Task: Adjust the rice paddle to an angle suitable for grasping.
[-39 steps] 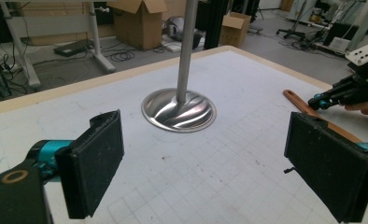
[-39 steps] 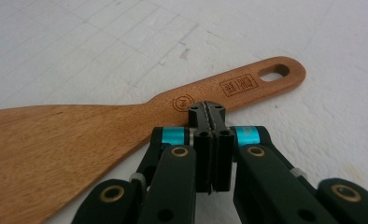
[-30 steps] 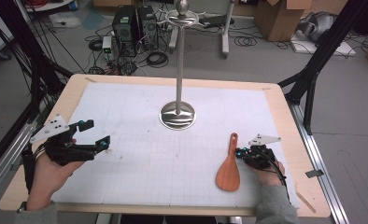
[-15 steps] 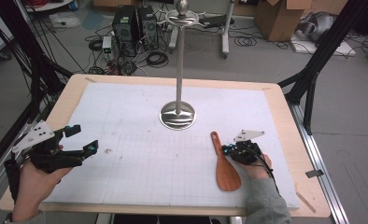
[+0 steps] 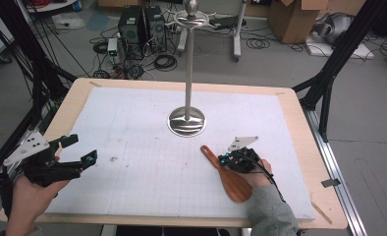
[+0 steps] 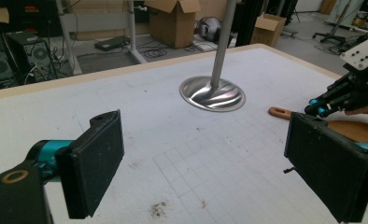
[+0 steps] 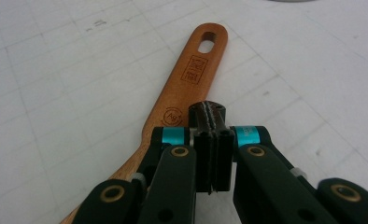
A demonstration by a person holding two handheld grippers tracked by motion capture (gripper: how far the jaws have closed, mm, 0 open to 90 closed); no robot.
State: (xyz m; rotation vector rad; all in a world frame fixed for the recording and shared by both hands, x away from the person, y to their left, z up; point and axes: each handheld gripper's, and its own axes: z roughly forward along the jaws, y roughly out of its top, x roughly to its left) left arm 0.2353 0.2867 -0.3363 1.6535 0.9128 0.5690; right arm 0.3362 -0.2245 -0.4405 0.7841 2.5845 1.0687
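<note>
A wooden spatula (image 5: 231, 181) lies flat on the white mat, handle pointing to the far left, blade near the front edge. My right gripper (image 5: 222, 160) is shut, its tips touching the right edge of the handle. In the right gripper view the two pads (image 7: 209, 112) press together with nothing between them, over the spatula's handle (image 7: 187, 88). My left gripper (image 5: 81, 148) is open at the table's left, nothing between its pads (image 6: 95, 163). From the left gripper view the spatula (image 6: 279, 112) and the right gripper (image 6: 331, 100) sit at the right.
A tall metal pole on a round shiny base (image 5: 186, 121) stands at the mat's centre, just beyond the spatula; the base (image 6: 212, 93) also shows ahead of the left gripper. The white gridded mat (image 5: 142, 128) covers a wooden table (image 5: 299, 128). Boxes, computers and cables lie on the floor behind.
The right gripper has moved left, and the spatula's handle has swung left with it while the blade stayed put. The left gripper has drifted left and toward the front edge.
</note>
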